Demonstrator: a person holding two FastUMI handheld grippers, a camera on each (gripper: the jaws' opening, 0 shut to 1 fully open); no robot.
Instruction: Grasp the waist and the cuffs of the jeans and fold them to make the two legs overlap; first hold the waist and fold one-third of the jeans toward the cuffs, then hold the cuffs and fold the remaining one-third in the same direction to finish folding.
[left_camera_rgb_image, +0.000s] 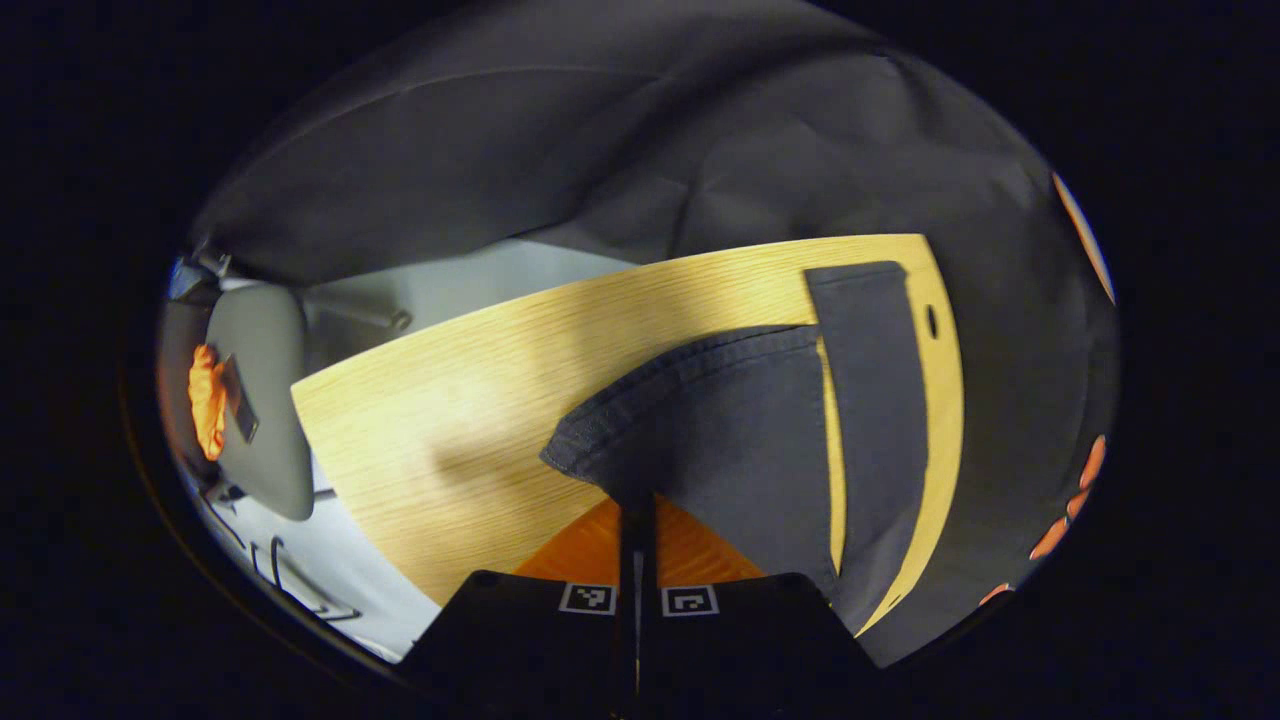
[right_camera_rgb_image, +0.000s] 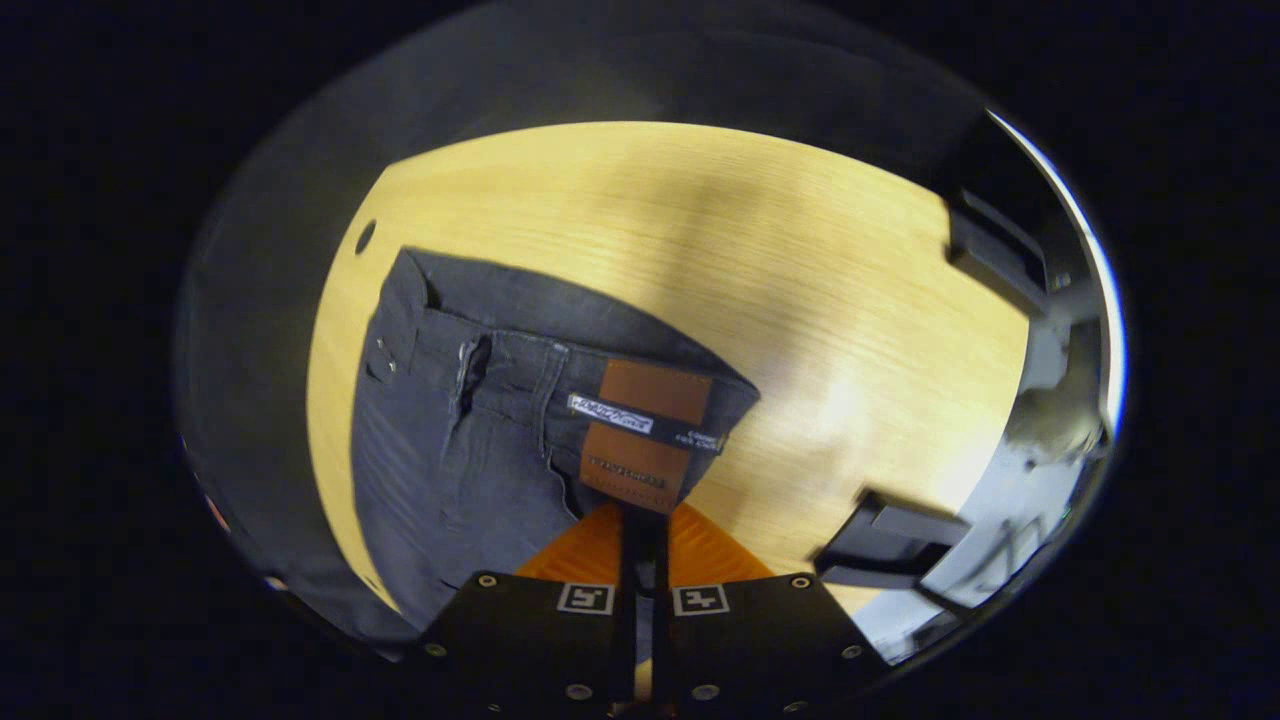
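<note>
Dark grey jeans (right_camera_rgb_image: 470, 440) lie on a pale wooden table (right_camera_rgb_image: 800, 300). In the right gripper view, the waist faces the camera: belt loops, a metal button near the far corner, and a brown leather patch (right_camera_rgb_image: 640, 430) on the waistband. The right gripper (right_camera_rgb_image: 642, 530) has its fingers drawn close together on the waistband edge just below that patch, pinching the cloth. In the left gripper view, the cuff (left_camera_rgb_image: 640, 400) end shows a stitched hem, with one leg (left_camera_rgb_image: 875, 400) lying flat alongside and a thin strip of table between them. The left gripper (left_camera_rgb_image: 637, 520) has its fingers nearly closed, pinching the lifted hem.
</note>
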